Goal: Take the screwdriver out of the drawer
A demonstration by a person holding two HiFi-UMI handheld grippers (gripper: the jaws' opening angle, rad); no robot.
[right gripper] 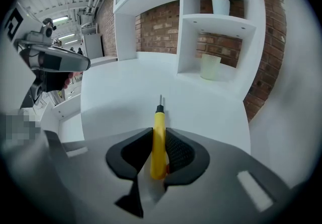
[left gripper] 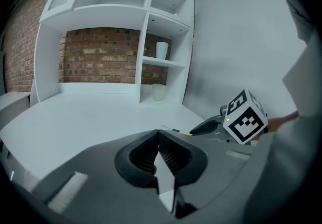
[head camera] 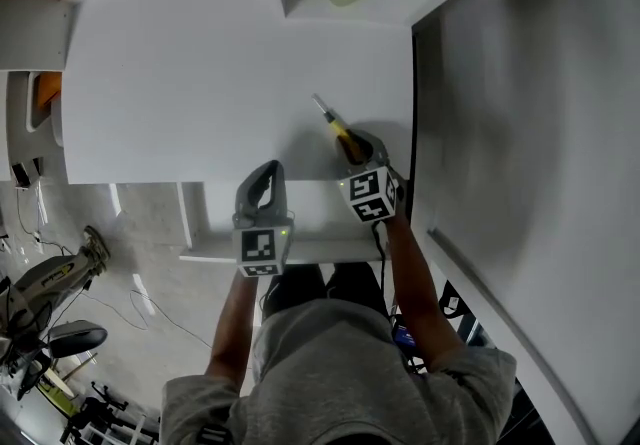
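My right gripper (head camera: 350, 145) is shut on the yellow handle of the screwdriver (head camera: 338, 131), just above the white desk top (head camera: 190, 83) near its front right. The thin metal shaft points away from me. In the right gripper view the screwdriver (right gripper: 159, 137) sticks out forward from between the black pads (right gripper: 176, 150). My left gripper (head camera: 266, 173) hangs at the desk's front edge, left of the right one, over a white ledge (head camera: 310, 223) that may be the drawer. The left gripper's (left gripper: 158, 140) jaws meet at the tips with nothing between them.
A white shelf unit (left gripper: 146, 31) stands at the back of the desk in front of a brick wall, with a cup (right gripper: 210, 66) in its lower niche and another cup (right gripper: 220, 5) above. A white wall (head camera: 530, 113) runs along the right. Equipment lies on the floor (head camera: 50, 283) at left.
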